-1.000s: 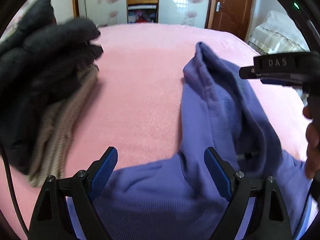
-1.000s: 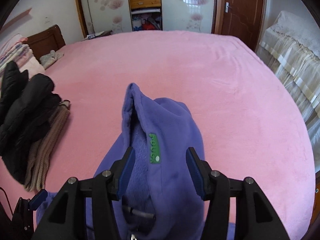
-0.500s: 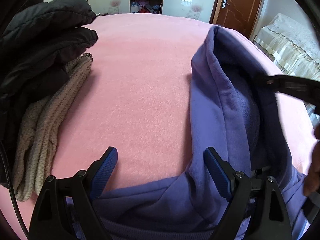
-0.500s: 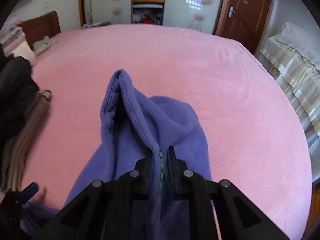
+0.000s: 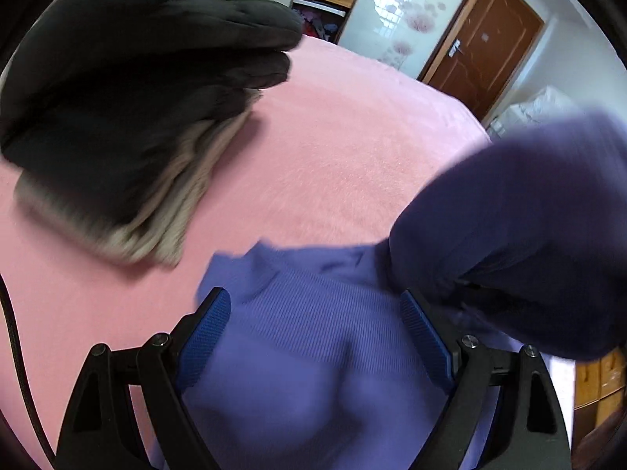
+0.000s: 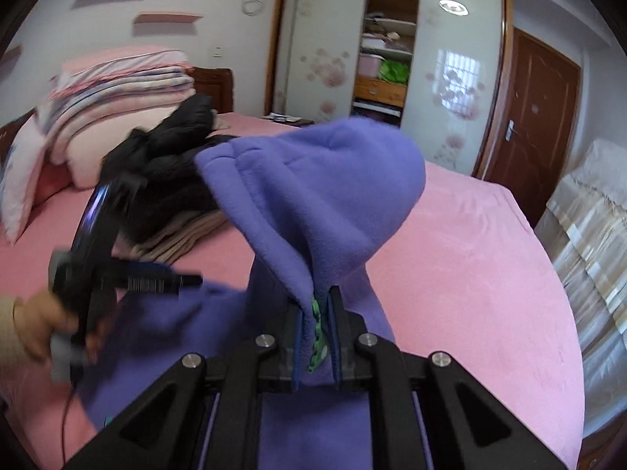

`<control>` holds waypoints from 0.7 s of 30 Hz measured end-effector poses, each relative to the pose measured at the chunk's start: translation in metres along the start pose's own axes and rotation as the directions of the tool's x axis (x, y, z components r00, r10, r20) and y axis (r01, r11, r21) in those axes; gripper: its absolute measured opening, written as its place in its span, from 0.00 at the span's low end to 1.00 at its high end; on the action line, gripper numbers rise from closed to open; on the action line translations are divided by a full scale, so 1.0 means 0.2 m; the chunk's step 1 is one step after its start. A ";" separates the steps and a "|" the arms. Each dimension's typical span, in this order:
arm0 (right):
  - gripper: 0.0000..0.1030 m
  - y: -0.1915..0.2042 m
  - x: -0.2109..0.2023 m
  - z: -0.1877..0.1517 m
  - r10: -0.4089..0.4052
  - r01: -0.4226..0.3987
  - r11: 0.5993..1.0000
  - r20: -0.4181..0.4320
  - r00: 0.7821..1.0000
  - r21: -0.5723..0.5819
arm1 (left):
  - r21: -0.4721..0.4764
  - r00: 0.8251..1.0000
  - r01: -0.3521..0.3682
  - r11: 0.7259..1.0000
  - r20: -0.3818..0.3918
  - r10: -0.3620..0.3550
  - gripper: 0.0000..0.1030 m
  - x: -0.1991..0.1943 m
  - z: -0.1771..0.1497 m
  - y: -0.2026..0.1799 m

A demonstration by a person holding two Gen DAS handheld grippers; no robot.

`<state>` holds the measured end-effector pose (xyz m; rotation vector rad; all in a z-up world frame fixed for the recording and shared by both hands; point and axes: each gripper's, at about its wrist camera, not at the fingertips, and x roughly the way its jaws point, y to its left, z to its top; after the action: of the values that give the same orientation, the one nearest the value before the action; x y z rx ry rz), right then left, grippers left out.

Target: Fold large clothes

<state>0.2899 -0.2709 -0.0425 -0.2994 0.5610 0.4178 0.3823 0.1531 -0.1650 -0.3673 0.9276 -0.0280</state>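
- The right hand-held gripper (image 6: 317,323) is clamped on the hoodie (image 6: 313,203), its fingers pinching the fleece at a green tag (image 6: 318,335) by the hood's edge.
- The hood (image 6: 325,180) hangs raised above that grip, drooping open-side left, clear of the bed (image 6: 470,258).
- The left hand-held gripper (image 5: 313,337) stands wide open, blue pads (image 5: 207,333) on either side of the hoodie's ribbed cloth (image 5: 313,325), not pressing it.
- In the right wrist view, a hand (image 6: 43,325) holds the left hand-held gripper low at the left, over the hoodie's body lying on the bed.
- In the left wrist view the lifted hood is a dark, blurred mass at the right.
- The rest of the hoodie lies spread on the pink bed under both grippers.
- A black jacket (image 5: 129,62) sits on a tan knit (image 5: 184,192), stacked on the bed to the left, apart from the hoodie.
- Folded blankets (image 6: 117,90) are piled at the headboard.
- A wardrobe (image 6: 388,39) and a brown door (image 6: 537,117) stand behind the bed.
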 end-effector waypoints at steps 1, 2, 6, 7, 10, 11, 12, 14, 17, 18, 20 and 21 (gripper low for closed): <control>0.11 0.03 -0.05 -0.08 -0.002 0.002 1.000 -0.005 1.000 -0.014 | -0.007 1.000 0.014 1.000 -0.005 -0.014 0.85 -0.06 -0.04 0.02; 0.12 0.06 -0.10 -0.17 -0.022 0.021 0.999 -0.016 1.000 -0.036 | -0.010 1.000 0.022 1.000 -0.005 -0.022 0.85 -0.10 -0.06 0.04; 0.16 0.14 -0.16 -0.49 -0.042 0.037 0.999 -0.142 0.989 -0.039 | 0.043 1.000 0.022 0.999 -0.012 -0.021 0.85 -0.23 -0.18 0.07; 0.16 0.16 -0.17 -0.56 -0.042 0.036 0.999 -0.177 0.983 -0.034 | 0.069 1.000 0.015 0.997 -0.008 -0.014 0.85 -0.28 -0.20 0.06; 0.16 0.18 -0.25 -0.73 -0.013 0.021 0.999 -0.248 0.969 0.028 | 0.160 1.000 -0.011 0.987 0.001 0.011 0.85 -0.37 -0.25 0.02; 0.16 0.19 -0.27 -0.77 -0.004 0.021 0.998 -0.272 0.962 0.062 | 0.188 1.000 -0.013 0.982 0.004 0.012 0.85 -0.39 -0.25 0.00; 0.16 0.19 -0.29 -0.78 0.002 0.022 0.996 -0.280 0.960 0.084 | 0.208 1.000 -0.014 0.978 0.008 0.013 0.85 -0.42 -0.25 -0.02; 0.16 0.18 -0.34 -0.76 -0.003 0.038 0.992 -0.279 0.960 0.121 | 0.246 1.000 -0.012 0.969 0.022 0.006 0.85 -0.45 -0.24 -0.09; 0.16 0.15 -0.40 -0.64 -0.014 0.052 0.985 -0.224 0.974 0.163 | 0.279 0.999 0.015 0.960 0.043 -0.028 0.85 -0.52 -0.21 -0.22; 0.16 0.14 -0.41 -0.59 -0.016 0.053 0.983 -0.202 0.979 0.177 | 0.282 0.998 0.029 0.959 0.050 -0.045 0.85 -0.53 -0.19 -0.27; 0.16 0.10 -0.41 -0.42 -0.019 0.051 0.976 -0.146 0.989 0.212 | 0.286 0.995 0.055 0.957 0.069 -0.078 0.85 -0.57 -0.14 -0.37; 0.16 0.09 -0.41 -0.35 -0.025 0.053 0.973 -0.128 0.991 0.226 | 0.289 0.993 0.065 0.955 0.080 -0.092 0.85 -0.58 -0.11 -0.42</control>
<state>0.1875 -0.3072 -0.0540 -0.1149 0.7178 0.2940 0.3067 0.0894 -0.0602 -0.1341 0.8029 -0.2146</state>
